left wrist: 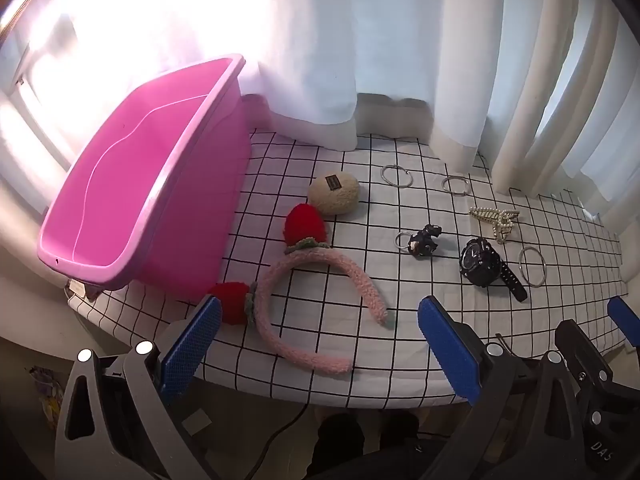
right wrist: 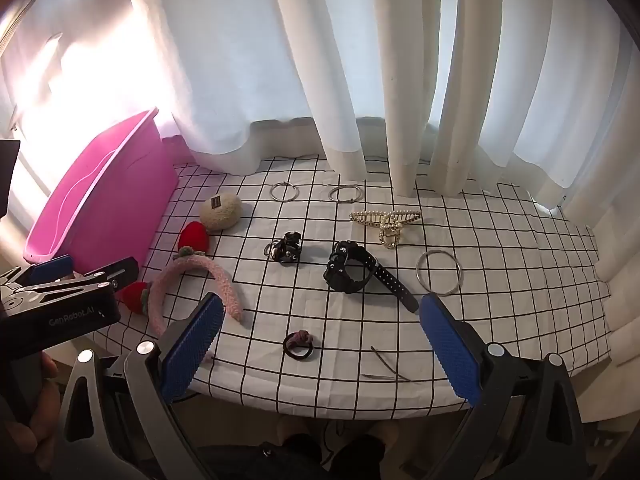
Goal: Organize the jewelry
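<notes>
- Both tools stand spread wide with nothing between their blue pads: the left tool (left wrist: 320, 344) hangs over the near edge of the tabletop (left wrist: 400, 344), the right tool (right wrist: 322, 344) likewise over the near edge, and both tilt downward
- Left tool's body also shows at the left edge of the right wrist view, gripped by a hand (right wrist: 38, 396)
- Between the left tool's fingers, on the checked cloth, lies a pink fuzzy headband (left wrist: 304, 280) with two red strawberry pompoms, its arch opening toward the near edge
- Just beyond the right tool's gap lie a dark hair tie (right wrist: 298, 344) with a pink scrunched bit and a thin bent hairpin (right wrist: 386, 368), near the tabletop edge
- Farther in, a black wristwatch (right wrist: 352, 272) lies on its side, strap trailing toward the right tool's right finger
- Just beside it on the right, a large metal ring (right wrist: 439, 271) lies flat
- Left of the watch sits a small black clip (right wrist: 287, 253) with a small ring touching it
- Behind the watch, a pearl claw clip (right wrist: 388, 222)
- Two more metal rings (right wrist: 283, 192) (right wrist: 345, 194) lie side by side near the curtain (right wrist: 360, 80)
- A beige fuzzy oval clip (right wrist: 221, 209) rests just beside one strawberry
- At the far left stands an empty pink bin (left wrist: 132, 184), touching the cloth's left side
</notes>
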